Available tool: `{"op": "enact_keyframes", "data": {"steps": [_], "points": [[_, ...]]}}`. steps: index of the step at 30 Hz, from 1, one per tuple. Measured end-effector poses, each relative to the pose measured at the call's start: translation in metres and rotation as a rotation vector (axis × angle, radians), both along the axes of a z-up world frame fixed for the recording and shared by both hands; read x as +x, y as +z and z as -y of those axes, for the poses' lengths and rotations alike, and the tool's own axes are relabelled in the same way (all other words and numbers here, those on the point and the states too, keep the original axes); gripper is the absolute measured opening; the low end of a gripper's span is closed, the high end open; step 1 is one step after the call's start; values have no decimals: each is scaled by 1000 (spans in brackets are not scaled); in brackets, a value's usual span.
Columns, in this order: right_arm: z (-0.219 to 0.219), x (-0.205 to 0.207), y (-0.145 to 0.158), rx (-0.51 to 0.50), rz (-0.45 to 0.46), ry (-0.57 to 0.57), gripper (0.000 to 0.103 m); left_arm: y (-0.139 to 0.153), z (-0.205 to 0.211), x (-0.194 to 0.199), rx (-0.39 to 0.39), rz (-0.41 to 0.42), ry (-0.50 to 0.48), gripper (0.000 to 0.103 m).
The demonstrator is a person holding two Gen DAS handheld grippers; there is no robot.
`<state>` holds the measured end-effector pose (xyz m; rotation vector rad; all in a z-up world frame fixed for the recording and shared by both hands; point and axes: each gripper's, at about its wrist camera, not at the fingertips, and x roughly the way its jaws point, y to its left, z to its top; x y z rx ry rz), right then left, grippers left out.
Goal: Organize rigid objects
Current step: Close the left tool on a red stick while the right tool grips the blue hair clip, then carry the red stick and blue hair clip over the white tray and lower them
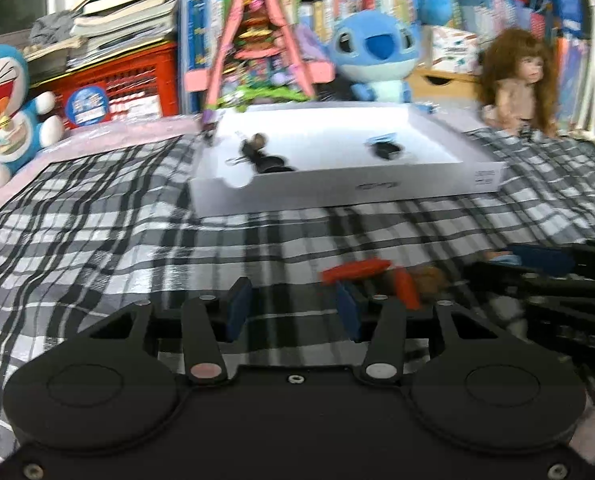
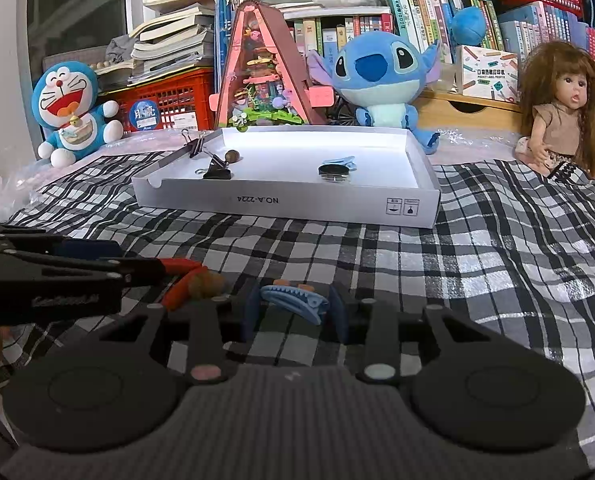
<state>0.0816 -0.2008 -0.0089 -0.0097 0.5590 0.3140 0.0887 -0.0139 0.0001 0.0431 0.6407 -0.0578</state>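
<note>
Two tongs work low in the frames. The right tongs (image 2: 295, 312) are clamped on a blue hair clip (image 2: 293, 298), likely for carrying. The left tongs (image 1: 293, 304) stand apart, nothing between them; an orange clip (image 1: 371, 276) lies on the plaid cloth (image 2: 477, 264) just beside. Further up, centre frame, the white box (image 2: 289, 200) already collects binder clips (image 2: 213, 170).

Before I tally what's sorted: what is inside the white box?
Inside the white box: two black binder clips, a brown ball, a blue clip and a round black piece. The near wall hides the floor just behind it.
</note>
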Motion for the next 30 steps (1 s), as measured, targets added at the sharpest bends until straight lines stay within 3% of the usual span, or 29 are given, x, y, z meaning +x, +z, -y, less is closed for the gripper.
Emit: {"op": "enact_keyframes", "data": {"steps": [6, 9, 13, 25, 27, 28, 30], "points": [[4, 1, 0, 5, 1, -13, 43, 2, -6, 3, 13, -5, 22, 44], [6, 0, 1, 10, 1, -18, 43, 3, -3, 1, 1, -4, -12, 45], [7, 1, 1, 9, 2, -24, 44, 2, 12, -3, 10, 11, -45, 53], [12, -2, 2, 20, 2, -34, 44, -3, 32, 4, -22, 9, -15, 57], [12, -2, 1, 24, 1, -35, 44, -4, 32, 5, -33, 11, -8, 56], [13, -2, 1, 25, 1, -36, 44, -4, 32, 5, -42, 14, -10, 45], [13, -2, 1, 28, 1, -38, 44, -2, 30, 3, -62, 22, -15, 42]]}}
